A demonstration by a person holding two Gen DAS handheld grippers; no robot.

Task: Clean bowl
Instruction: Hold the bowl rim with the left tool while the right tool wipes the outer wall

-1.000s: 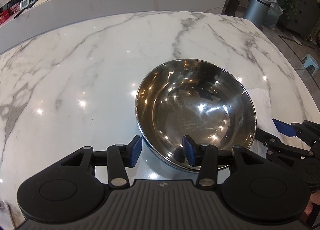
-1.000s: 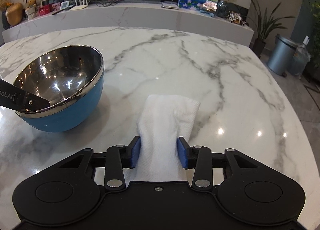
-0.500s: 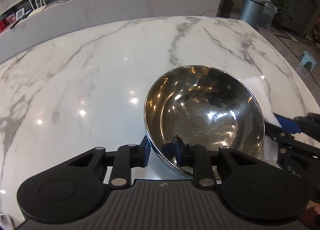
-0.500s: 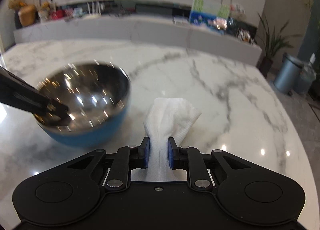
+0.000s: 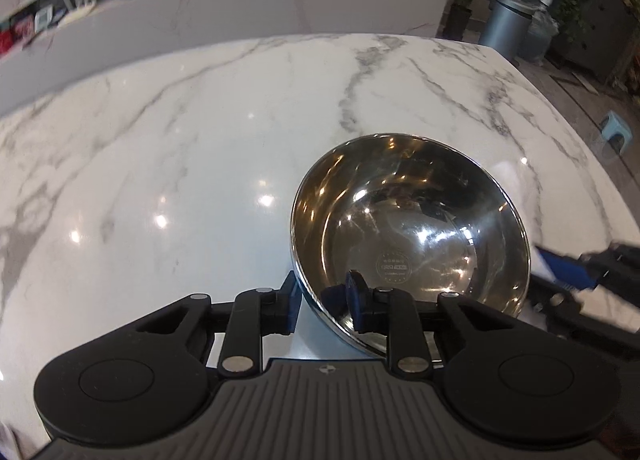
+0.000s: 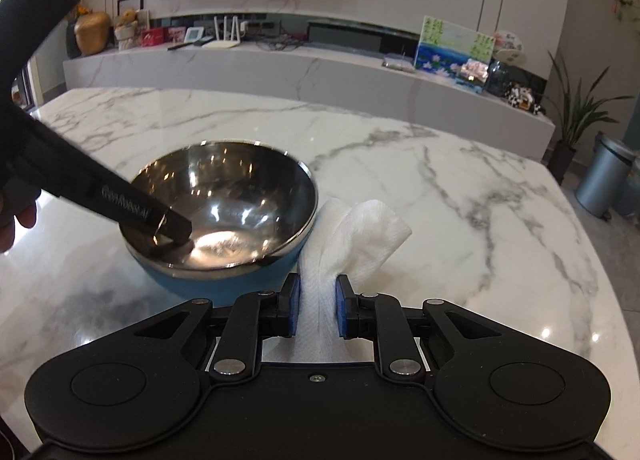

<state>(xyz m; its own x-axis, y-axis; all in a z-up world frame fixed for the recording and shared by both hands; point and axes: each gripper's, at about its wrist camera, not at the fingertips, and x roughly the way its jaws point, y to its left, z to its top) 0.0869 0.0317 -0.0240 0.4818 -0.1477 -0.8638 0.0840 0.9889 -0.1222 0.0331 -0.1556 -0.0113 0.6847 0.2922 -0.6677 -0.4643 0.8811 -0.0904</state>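
Observation:
A steel bowl [image 5: 408, 228] with a blue outside [image 6: 224, 220] sits on the marble table. My left gripper [image 5: 322, 306] is shut on the bowl's near rim, one pad inside and one outside. In the right wrist view the left gripper [image 6: 168, 226] reaches over the bowl's left rim. My right gripper [image 6: 316, 310] is shut on a white cloth [image 6: 356, 236], held just right of the bowl and touching its side. The right gripper's blue pad [image 5: 568, 268] shows at the right edge of the left wrist view.
The marble table [image 6: 460, 200] extends wide behind and right of the bowl. A long marble counter [image 6: 320, 76] with small items runs behind it. A metal bin [image 6: 608, 180] and a plant stand beyond the table's far right corner.
Both grippers closed: the left onto the bowl's rim, the right onto the cloth. The right gripper lifted the cloth and brought it left to the bowl's side.

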